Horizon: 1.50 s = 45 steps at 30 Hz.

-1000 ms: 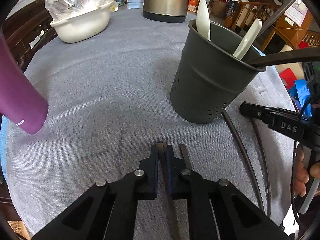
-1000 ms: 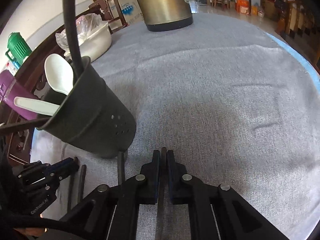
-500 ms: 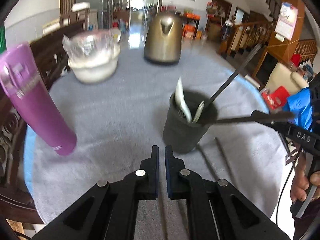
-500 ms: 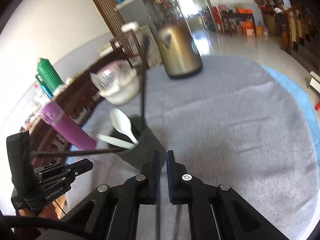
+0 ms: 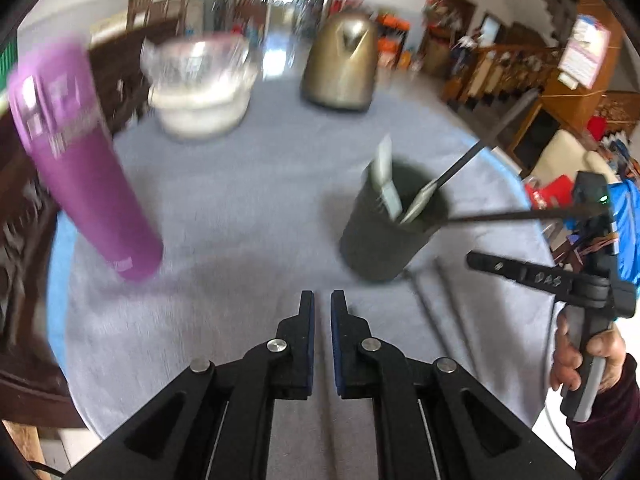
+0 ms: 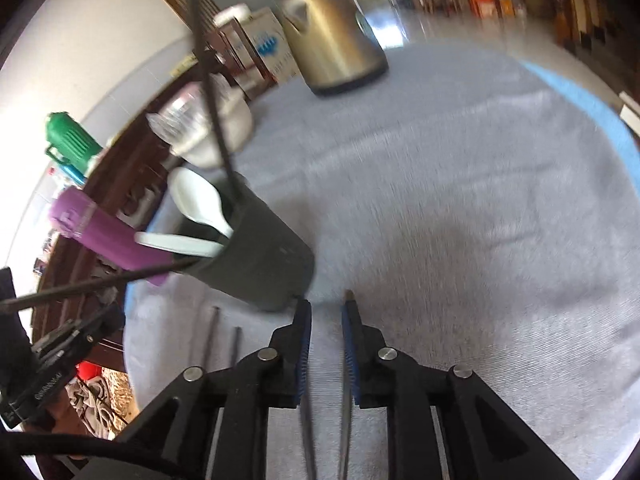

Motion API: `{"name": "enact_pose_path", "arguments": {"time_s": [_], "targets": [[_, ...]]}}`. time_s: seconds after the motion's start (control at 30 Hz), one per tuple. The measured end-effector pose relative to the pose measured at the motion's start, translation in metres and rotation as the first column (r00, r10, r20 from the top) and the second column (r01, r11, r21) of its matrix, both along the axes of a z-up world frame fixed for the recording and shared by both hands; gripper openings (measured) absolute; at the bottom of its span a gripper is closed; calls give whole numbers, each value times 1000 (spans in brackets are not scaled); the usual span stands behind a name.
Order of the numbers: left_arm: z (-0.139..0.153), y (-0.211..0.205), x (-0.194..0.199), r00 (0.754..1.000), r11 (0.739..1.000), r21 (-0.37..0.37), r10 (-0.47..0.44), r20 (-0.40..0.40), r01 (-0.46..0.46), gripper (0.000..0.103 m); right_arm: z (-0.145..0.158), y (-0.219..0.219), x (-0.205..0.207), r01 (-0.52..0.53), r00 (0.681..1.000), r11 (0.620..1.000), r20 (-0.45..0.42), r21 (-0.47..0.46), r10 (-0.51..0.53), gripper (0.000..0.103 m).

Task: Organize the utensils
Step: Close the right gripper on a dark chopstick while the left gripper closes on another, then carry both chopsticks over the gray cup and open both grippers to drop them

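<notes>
Left tongs (image 5: 319, 300): pads apart by a narrow slit, with only blurred cloth showing between them.
Right tongs (image 6: 326, 312): pads apart by a wider gap. A thin chopstick (image 6: 348, 308) runs close along the inside of each pad, and one tip pokes out at 12 o'clock past the right-hand pad. I cannot tell whether the pads touch them.
Desk (image 5: 248, 184): round, covered with a grey cloth that has a blue edge.
Purple bottle (image 5: 80, 168): at 10 o'clock from the left tongs, near the desk edge, blurred.
Kettle (image 5: 340, 64): bronze-coloured, at 12 o'clock on the far side of the desk.
Bowl (image 5: 200, 96): white, with crinkled clear plastic over it, at 11 o'clock, just to the 9 o'clock side of the kettle.
Holder (image 5: 376, 248): dark grey cup standing on the cloth at 1 o'clock from the left tongs and 10 o'clock from the right tongs.
Right hand (image 5: 576, 360): wrapped around the right tool's handle, at 3 o'clock in the left view.
Chopsticks in holder (image 5: 468, 160): two dark ones. One leans toward 1 o'clock. The other (image 5: 520, 214) lies across the rim, pointing toward 3 o'clock.
Chopsticks on desk (image 5: 432, 320): two lying side by side on the cloth, at 5 o'clock from the holder.
Spoons (image 6: 196, 196): two white ones in the holder, one with its bowl end up and one showing only its handle.
</notes>
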State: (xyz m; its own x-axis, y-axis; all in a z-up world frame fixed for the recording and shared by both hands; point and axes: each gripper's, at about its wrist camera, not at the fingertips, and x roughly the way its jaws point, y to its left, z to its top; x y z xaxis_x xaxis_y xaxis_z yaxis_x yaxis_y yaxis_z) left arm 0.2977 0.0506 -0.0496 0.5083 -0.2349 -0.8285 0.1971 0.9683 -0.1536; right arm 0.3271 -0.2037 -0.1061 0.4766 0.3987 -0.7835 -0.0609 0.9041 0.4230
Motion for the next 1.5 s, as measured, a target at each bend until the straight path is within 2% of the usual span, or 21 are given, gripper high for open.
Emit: {"name": "enact_pose_path", "arguments": {"time_s": [0.13,0.2,0.27,0.37,0.57,0.73,0.77,0.8,0.9,1.07,1.23,1.4,1.5], "targets": [[-22,1,5,998,1000,-5,-5,-62,5,9,-21,6,10,-11,998,1000,-56,-23,9,20],[-30,-6,7,997,1000,4,-23,-77,24,19,-26,12,14,-26,998,999,-66,-39,23,20],[-37,-11,9,996,999,8,-32,-89,32,24,-32,14,21,-28,997,997,-74,-69,23,20],[-47,-19,15,992,999,5,-43,-120,44,24,-37,20,29,-37,997,994,-75,-98,30,20],[-69,-33,27,982,998,33,-45,-184,52,24,-39,38,33,-95,995,967,-56,-238,84,20],[-70,-36,30,986,998,32,-53,-156,59,25,-41,43,32,-114,994,956,-38,-270,107,15],[-70,-36,30,987,998,38,-53,-151,59,18,-41,43,31,-115,993,954,-34,-278,110,9],[-71,-37,30,988,997,52,-51,-146,59,7,-41,43,30,-116,993,952,-25,-284,114,8],[-70,-32,27,989,998,33,-42,-139,47,6,-36,38,23,-108,994,960,-2,-257,111,6],[-45,-23,10,998,1000,10,-27,-61,28,6,-15,31,6,-92,992,970,60,-226,108,6],[-2,-16,-11,999,1000,-1,-4,54,4,6,23,20,-16,-53,981,984,174,-171,83,6],[48,-12,-24,981,999,-39,18,191,-11,6,64,11,-41,-2,951,996,308,-84,28,6],[70,-12,-35,965,999,-48,25,262,-13,6,88,7,-55,28,918,999,396,-32,-13,6]]}}
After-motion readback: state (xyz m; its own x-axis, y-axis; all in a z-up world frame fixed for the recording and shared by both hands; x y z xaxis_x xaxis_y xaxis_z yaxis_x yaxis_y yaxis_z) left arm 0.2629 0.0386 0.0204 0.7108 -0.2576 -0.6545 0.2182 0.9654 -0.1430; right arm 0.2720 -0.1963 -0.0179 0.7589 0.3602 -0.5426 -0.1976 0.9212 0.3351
